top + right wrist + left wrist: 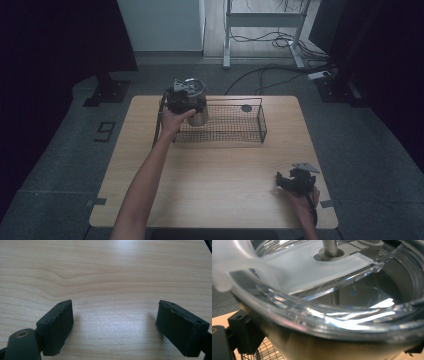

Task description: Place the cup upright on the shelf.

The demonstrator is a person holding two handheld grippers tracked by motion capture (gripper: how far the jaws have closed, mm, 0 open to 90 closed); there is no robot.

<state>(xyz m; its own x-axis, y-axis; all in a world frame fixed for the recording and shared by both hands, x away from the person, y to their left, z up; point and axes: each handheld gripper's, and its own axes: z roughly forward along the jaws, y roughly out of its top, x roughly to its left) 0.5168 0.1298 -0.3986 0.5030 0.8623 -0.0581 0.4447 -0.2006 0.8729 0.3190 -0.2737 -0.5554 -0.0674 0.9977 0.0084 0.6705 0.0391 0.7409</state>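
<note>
Black claws point(115, 326), grey three-cornered plates.

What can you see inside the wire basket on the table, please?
Inside the wire basket, the left gripper holds a steel tumbler with a clear lid at its left end; a small dark round thing lies far right. The tumbler hides the mesh beneath.

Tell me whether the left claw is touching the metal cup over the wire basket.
Touching. In the left gripper view, the left claw has its jaws pressed against both sides of the metal cup; the high view shows the cup gripped above the wire basket.
</note>
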